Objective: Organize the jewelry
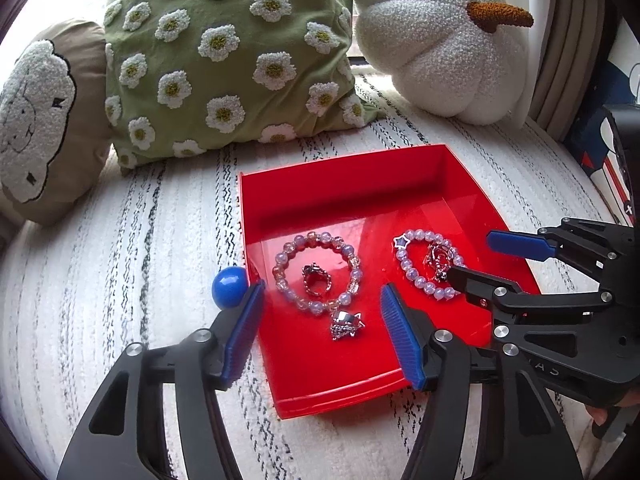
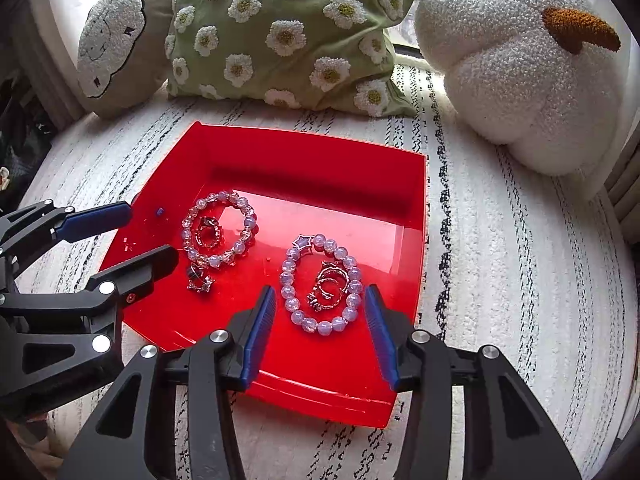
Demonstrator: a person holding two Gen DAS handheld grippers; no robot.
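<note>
A red tray [image 1: 360, 184] [image 2: 320, 148] lies on a white woven cover. In it a pinkish bead bracelet [image 1: 352, 258] [image 2: 248, 222] rings a silver ring [image 1: 316, 280] [image 2: 208, 234], with a silver star ring [image 1: 345, 325] [image 2: 199, 278] beside it. A lilac bead bracelet with a star charm [image 1: 404, 260] [image 2: 288, 280] rings several silver rings [image 1: 439, 260] [image 2: 330, 286]. My left gripper [image 1: 322, 300] [image 2: 148, 232] is open and empty over the tray's left part. My right gripper [image 2: 320, 300] [image 1: 472, 256] is open and empty around the lilac bracelet.
A small blue ball [image 1: 230, 285] lies just outside the tray's left edge. A green daisy cushion [image 1: 224, 48] [image 2: 288, 28], a beige sheep cushion [image 1: 36, 120] [image 2: 116, 36] and a white pumpkin plush [image 1: 440, 40] [image 2: 520, 68] stand behind the tray.
</note>
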